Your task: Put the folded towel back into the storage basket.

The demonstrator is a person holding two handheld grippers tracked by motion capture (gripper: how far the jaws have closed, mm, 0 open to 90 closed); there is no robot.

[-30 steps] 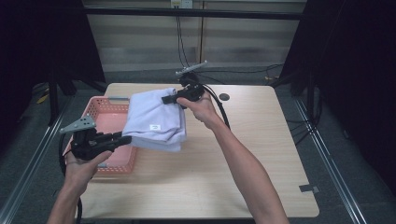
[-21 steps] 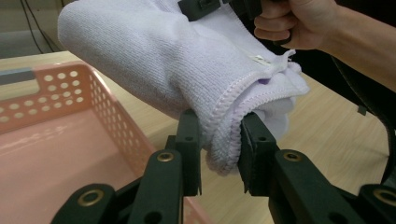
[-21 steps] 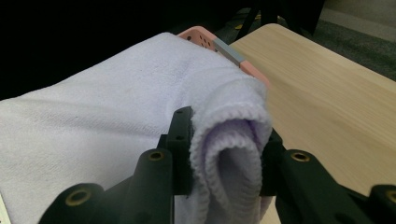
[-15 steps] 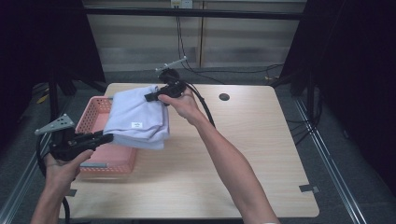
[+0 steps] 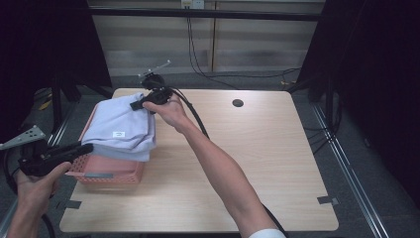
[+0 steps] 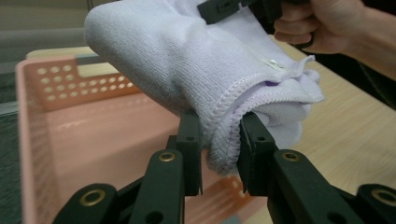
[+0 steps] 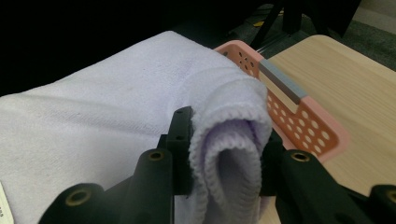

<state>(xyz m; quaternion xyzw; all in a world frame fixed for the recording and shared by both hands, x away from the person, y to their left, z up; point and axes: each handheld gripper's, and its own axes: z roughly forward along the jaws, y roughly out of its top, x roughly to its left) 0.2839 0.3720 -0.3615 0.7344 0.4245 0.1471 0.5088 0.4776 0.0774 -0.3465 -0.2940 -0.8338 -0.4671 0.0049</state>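
A folded lavender towel [image 5: 124, 126] with a small white label hangs stretched between my two grippers, over the pink perforated basket [image 5: 106, 171] at the table's left edge. My left gripper [image 5: 88, 148] at the lower left is shut on the towel's near folded edge [image 6: 219, 149], with the pink basket [image 6: 93, 135] under it. My right gripper [image 5: 135, 105] is shut on the far edge, where the rolled hem [image 7: 229, 154] sits between the jaws and the basket rim [image 7: 303, 121] lies beyond. In the left gripper view the person's other hand [image 6: 317, 28] grips the far end of the towel [image 6: 187, 65].
The light wooden table [image 5: 257, 163] stretches to the right of the basket, with a round hole [image 5: 237, 103] near its back edge and a tape mark [image 5: 327, 200] at the front right. A black cable [image 5: 195, 119] trails along the right forearm. Dark curtains flank both sides.
Both grippers have carried the towel leftward; it hung over the table and the basket's right side and now hangs over the basket. Both grips have held.
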